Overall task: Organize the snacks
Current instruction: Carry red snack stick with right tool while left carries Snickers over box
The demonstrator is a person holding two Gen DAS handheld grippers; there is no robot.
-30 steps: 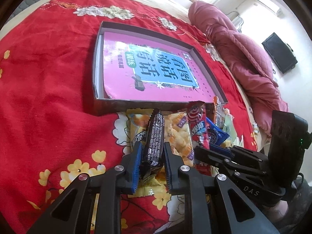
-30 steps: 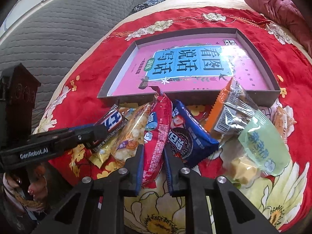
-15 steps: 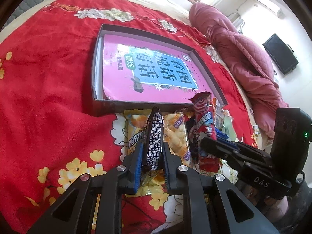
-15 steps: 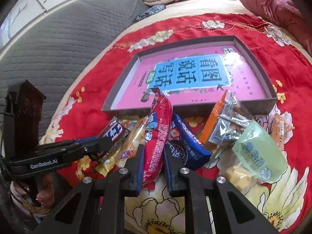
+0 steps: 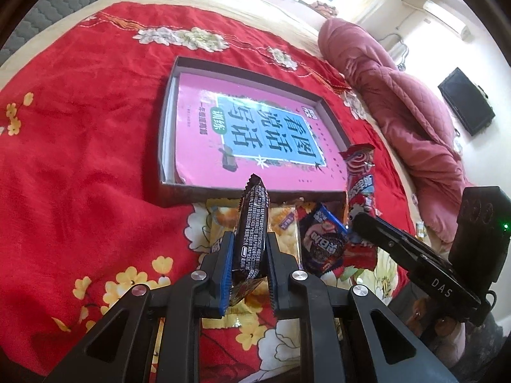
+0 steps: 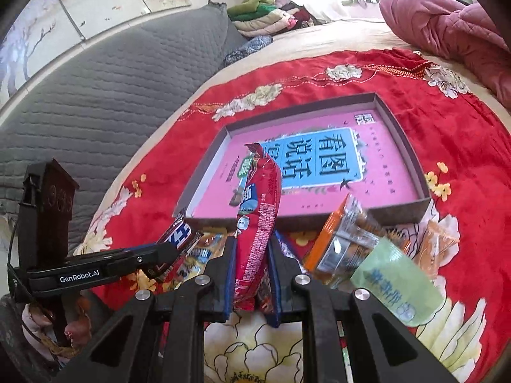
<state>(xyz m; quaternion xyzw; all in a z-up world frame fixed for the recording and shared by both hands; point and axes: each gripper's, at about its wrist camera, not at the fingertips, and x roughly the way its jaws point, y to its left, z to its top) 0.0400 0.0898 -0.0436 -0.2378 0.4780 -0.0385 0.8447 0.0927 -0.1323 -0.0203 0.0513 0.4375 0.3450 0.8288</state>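
Across the bed, a red floral blanket [image 5: 80,159] carries a shallow dark box [image 6: 412,159] with a pink workbook [image 5: 223,146] lying flat inside it, and the loose snacks sit heaped just in front of the box's near wall. Largest of the pile in the right wrist view are a pale green pouch [image 6: 394,282] and an orange-and-clear pack [image 6: 345,239]; a blue cookie packet [image 5: 322,242] lies between the two raised items. The right gripper [image 6: 252,274] is closed on a long red snack packet [image 6: 260,210], pinched near its lower end so the top stands up over the box edge. The left gripper [image 5: 247,255] is likewise clamped on a dark chocolate bar [image 5: 252,223], also near its lower end. Both look light, with slick, crinkly film; the red packet probably flexes, so a mid-body hold would steady it, while the bar seems stiffer but could snap under a hard squeeze.
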